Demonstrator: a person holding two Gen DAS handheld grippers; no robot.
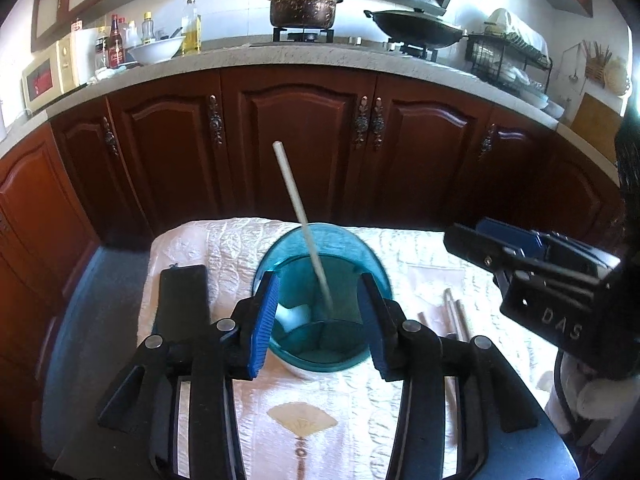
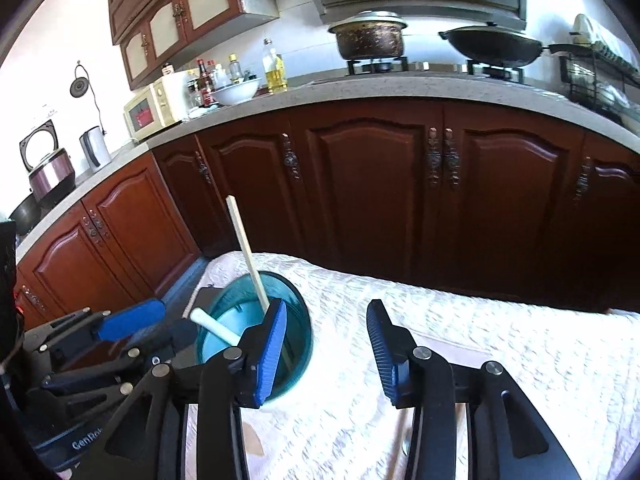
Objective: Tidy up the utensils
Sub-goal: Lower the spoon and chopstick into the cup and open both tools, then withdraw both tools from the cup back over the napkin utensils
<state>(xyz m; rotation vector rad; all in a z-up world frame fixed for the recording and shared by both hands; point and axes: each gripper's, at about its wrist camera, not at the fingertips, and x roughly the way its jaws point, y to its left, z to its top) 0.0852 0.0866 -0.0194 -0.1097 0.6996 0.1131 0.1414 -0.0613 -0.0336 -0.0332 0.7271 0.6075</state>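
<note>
The blue translucent cup [image 1: 320, 300] stands upright on the white quilted cloth [image 1: 360, 420] covering the worktop. 1 pale chopstick [image 1: 304, 224] leans inside it, its top end clear above the rim. A white spoon handle [image 2: 214, 330] also lies in the cup. The left tongs [image 1: 318, 320] are parted, the pads flanking the cup with nothing gripped. The right tongs [image 2: 328, 352] are likewise parted and empty, beside the cup. More chopsticks [image 1: 456, 314] lie flat on the cloth, right of the cup.
</note>
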